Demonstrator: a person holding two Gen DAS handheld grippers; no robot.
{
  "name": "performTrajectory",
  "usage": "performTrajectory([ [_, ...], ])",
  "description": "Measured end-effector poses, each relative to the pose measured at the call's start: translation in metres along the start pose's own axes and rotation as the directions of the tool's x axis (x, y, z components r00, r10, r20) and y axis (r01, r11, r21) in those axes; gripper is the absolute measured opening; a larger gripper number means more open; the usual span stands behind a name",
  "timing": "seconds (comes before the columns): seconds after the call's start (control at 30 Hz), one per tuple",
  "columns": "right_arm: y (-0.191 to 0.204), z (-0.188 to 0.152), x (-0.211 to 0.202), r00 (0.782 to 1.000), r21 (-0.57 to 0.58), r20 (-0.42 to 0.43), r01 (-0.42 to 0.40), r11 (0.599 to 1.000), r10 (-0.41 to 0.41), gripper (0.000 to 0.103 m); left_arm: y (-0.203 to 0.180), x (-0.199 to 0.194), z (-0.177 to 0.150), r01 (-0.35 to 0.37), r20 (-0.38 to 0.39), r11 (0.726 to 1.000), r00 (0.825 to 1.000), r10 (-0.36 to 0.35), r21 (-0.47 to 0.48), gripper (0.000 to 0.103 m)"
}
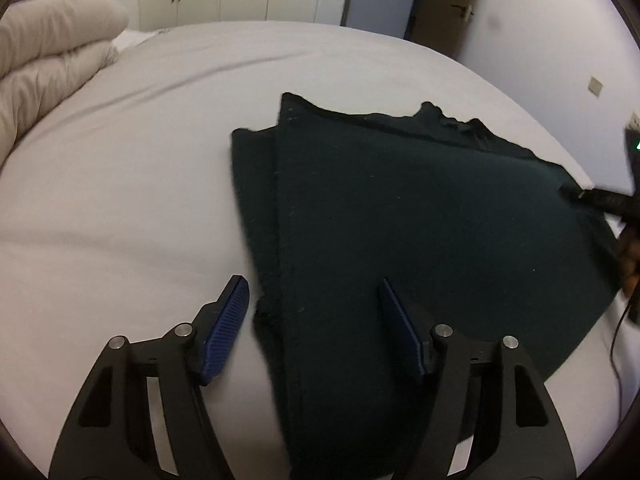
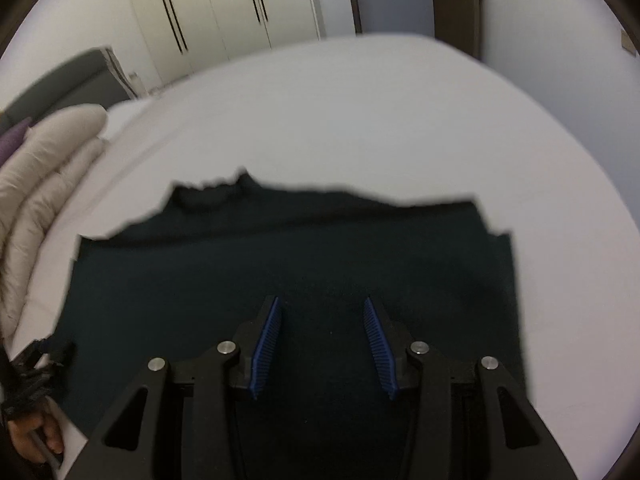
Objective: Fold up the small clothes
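A dark green-black garment [image 1: 400,220] lies flat on the white bed, partly folded, with one layer lapped over another along its left side. My left gripper [image 1: 312,284] is open and empty, just above the garment's near left edge. In the right wrist view the same garment [image 2: 280,264] fills the middle, its collar at the far left. My right gripper [image 2: 320,304] is open and empty, low over the garment's near part. The right gripper's tip also shows at the right edge of the left wrist view [image 1: 600,198].
The white bed sheet [image 1: 140,180] extends far and left. A beige duvet [image 1: 48,60] is piled at the far left, also in the right wrist view [image 2: 40,180]. Wardrobe doors [image 2: 224,4] and a door stand beyond the bed. A hand [image 2: 36,432] shows at lower left.
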State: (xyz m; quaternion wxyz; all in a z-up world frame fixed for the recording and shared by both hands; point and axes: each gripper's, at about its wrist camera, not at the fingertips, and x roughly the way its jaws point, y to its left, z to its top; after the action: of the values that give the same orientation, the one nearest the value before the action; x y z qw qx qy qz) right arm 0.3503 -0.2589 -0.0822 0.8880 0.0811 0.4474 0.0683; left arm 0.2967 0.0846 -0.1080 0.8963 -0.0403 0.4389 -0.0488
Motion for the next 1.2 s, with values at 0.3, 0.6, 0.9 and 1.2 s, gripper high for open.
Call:
performTrajectory([
  [0.3,0.044,-0.003,0.007,0.993,-0.073,0.027,0.115,0.991,-0.114,0.053,-0.014,-0.012,-0.021,-0.126,-0.02,0.99,0.992,0.128,0.066,0.064],
  [0.6,0.084,-0.02,0.014,0.998,-0.156,0.06,0.01,0.988,-0.001,0.062,-0.013,-0.022,-0.029,-0.12,-0.007,0.992,0.993,0.121,0.03,0.064],
  [0.9,0.077,-0.028,-0.014,0.951,-0.04,0.133,-0.277,0.96,0.28,0.068,-0.028,-0.044,-0.002,-0.005,0.098,1.0,0.995,0.003,0.012,0.064],
  [1.2,0.056,-0.049,-0.01,0.935,0.034,0.117,-0.341,0.939,0.335,0.058,-0.026,-0.026,-0.009,-0.057,0.021,0.998,0.998,0.057,0.031,0.064],
])
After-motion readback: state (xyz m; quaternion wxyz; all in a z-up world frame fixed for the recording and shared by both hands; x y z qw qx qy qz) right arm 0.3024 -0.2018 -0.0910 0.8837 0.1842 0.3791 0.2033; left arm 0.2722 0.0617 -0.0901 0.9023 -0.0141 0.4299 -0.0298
